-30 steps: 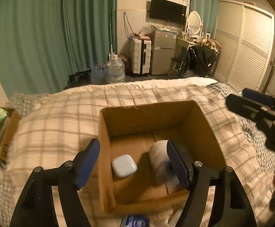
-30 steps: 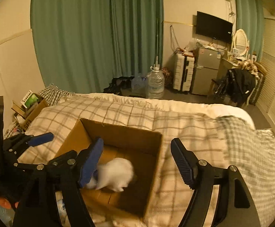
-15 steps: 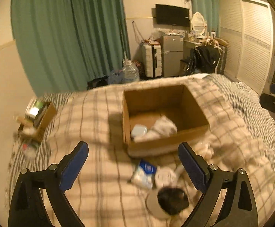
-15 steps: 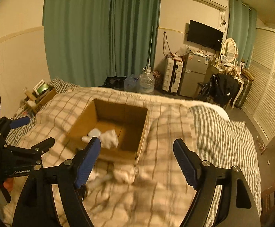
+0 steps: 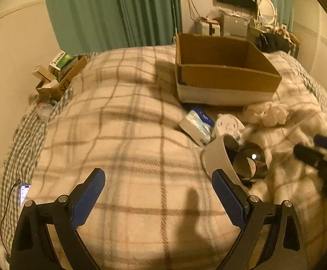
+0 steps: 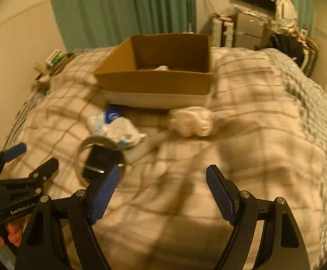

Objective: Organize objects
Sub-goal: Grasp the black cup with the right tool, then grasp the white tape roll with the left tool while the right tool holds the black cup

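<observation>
A cardboard box (image 5: 226,78) stands on the plaid bed; in the right wrist view (image 6: 159,83) something white shows inside it. In front of it lie a blue-and-white packet (image 5: 197,126), a round white object (image 5: 228,126), a white-and-black headset-like thing (image 5: 235,159) and a crumpled white cloth (image 5: 266,113). My left gripper (image 5: 159,200) is open and empty, low over the blanket, left of the headset. My right gripper (image 6: 162,193) is open and empty, near the headset (image 6: 100,162) and short of the cloth (image 6: 191,123).
A small carton of packages (image 5: 60,74) sits at the bed's left edge against the wall. A lit phone (image 5: 24,192) with a cable lies at the near left. Green curtains, a suitcase, a fridge and a TV stand beyond the bed.
Both grippers have pulled back from over the box and dropped low toward the blanket. The items in front of the box have come into close view. The right view is blurred by motion.
</observation>
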A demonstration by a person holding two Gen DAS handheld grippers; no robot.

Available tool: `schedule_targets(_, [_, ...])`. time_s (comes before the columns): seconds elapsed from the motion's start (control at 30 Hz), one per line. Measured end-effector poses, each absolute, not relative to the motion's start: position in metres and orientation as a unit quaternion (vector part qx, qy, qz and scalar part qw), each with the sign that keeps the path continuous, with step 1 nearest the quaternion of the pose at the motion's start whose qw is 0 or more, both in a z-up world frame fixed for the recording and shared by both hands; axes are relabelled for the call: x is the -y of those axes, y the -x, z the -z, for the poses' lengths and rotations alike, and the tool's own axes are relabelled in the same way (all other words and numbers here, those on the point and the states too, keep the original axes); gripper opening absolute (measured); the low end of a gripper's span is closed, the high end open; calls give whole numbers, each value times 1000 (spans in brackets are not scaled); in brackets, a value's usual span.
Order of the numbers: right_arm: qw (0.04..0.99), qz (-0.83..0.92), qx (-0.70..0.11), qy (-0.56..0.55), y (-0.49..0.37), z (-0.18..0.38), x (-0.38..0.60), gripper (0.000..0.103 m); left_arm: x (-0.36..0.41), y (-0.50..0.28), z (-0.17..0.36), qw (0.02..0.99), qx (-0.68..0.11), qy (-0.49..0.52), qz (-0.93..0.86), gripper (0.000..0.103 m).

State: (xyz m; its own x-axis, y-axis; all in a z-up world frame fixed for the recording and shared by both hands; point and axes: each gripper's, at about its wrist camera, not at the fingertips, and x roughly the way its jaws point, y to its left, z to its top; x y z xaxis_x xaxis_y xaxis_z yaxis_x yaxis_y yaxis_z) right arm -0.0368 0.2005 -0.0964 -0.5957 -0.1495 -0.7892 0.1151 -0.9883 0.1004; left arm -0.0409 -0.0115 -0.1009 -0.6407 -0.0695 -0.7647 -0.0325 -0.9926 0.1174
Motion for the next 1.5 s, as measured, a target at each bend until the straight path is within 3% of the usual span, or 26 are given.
schedule_targets(0.3, [155, 858, 28, -489, 61, 116, -160, 79, 36, 49, 103, 36, 47, -415, 908, 98])
schedule_targets(0.67, [177, 850, 39, -495, 65, 116, -148, 78, 50, 52, 108, 27, 13, -425, 905, 98])
schedule_targets(0.8, [183, 838, 37, -513, 74, 131, -145, 52, 50, 54, 110, 28, 12, -431, 902, 98])
schedule_targets(0.83, [183, 835, 41, -518, 74, 134, -147, 51, 50, 54, 111, 28, 12, -433, 901, 98])
schedule_targets(1.27, [108, 914, -15, -391, 30, 59, -174, 47, 20, 48, 104, -6, 34, -434, 900, 98])
schedule_targets(1.5, [48, 921, -21, -387, 31, 64, -206, 47, -30, 59, 105, -63, 66, -442, 893, 98])
